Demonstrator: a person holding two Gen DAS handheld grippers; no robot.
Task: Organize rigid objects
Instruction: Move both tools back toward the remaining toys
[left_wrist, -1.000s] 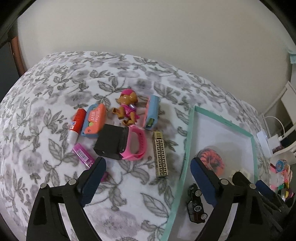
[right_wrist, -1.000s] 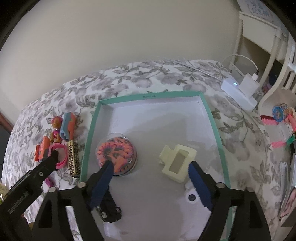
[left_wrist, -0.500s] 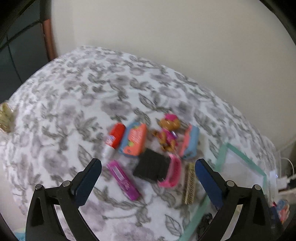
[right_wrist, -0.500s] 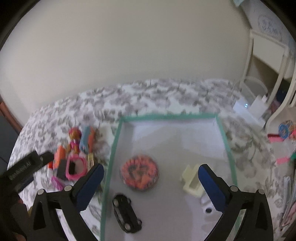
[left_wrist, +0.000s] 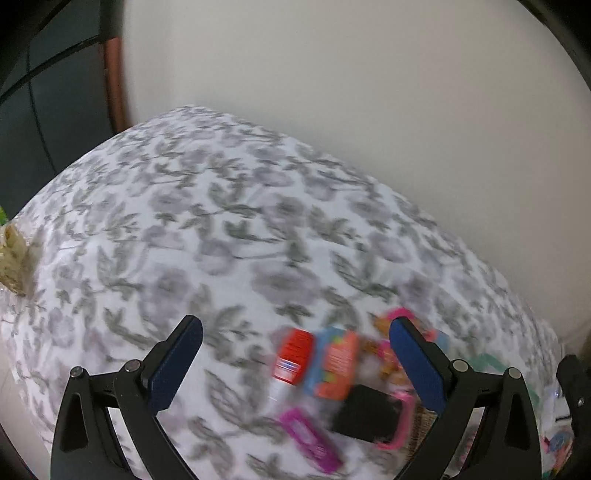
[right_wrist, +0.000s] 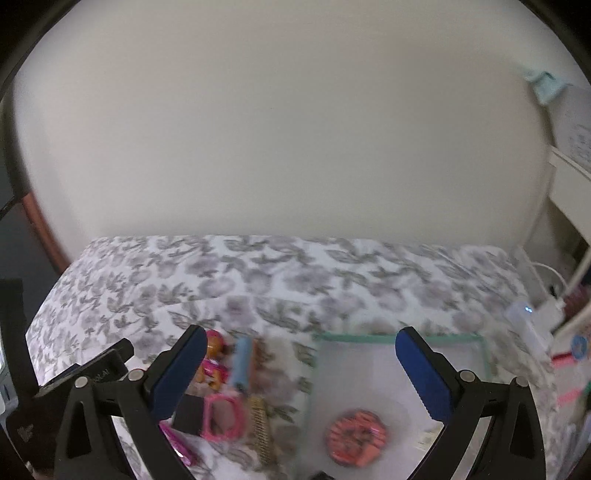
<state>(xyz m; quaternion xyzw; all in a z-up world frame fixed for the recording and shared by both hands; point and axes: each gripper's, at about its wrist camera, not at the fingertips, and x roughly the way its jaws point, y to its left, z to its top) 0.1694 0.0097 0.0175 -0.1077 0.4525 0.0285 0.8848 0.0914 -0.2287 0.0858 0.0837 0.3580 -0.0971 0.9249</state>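
Note:
Both views are blurred. Small objects lie on the floral cloth: a red-capped tube (left_wrist: 291, 360), an orange and blue case (left_wrist: 334, 369), a magenta bar (left_wrist: 310, 439), a black box with a pink band (left_wrist: 369, 413), a toy pup (right_wrist: 212, 363), a gold patterned bar (right_wrist: 260, 428). A teal-rimmed white tray (right_wrist: 399, 338) holds an orange round disc (right_wrist: 356, 437). My left gripper (left_wrist: 295, 365) is open and empty, raised above the objects. My right gripper (right_wrist: 299, 373) is open and empty, raised above the tray's left rim.
The floral cloth (left_wrist: 207, 229) runs back to a plain wall. A white charger and cable (right_wrist: 535, 314) lie at the right edge, with white furniture beyond. A dark frame (left_wrist: 110, 62) stands at the far left.
Both grippers have risen and tilted up, so objects and tray slid toward the bottom of each view. The black toy car and cream clip have mostly left view. Both stay open.

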